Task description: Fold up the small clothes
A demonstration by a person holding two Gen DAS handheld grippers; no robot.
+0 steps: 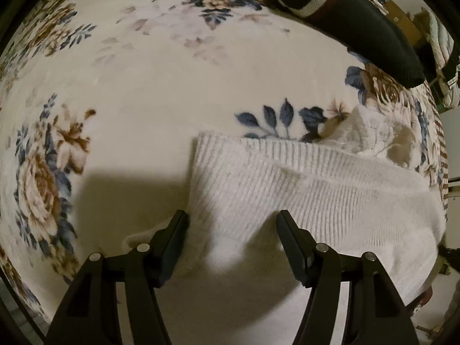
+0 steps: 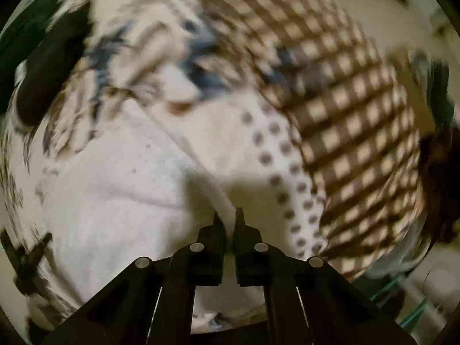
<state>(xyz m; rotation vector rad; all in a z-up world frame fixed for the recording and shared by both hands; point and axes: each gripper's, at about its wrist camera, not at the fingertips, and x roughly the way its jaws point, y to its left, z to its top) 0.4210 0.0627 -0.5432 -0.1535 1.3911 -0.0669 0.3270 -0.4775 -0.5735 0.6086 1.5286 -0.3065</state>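
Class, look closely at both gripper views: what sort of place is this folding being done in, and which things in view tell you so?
Most likely a bedroom at home, worked on a bed. A plush floral blanket covers the surface, a white ribbed knit garment lies on it, and a black knit piece rests near cluttered furniture behind.

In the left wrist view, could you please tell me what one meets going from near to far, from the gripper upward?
left gripper → white ribbed knit garment → blue leaf print on the floral blanket → black and white knit garment
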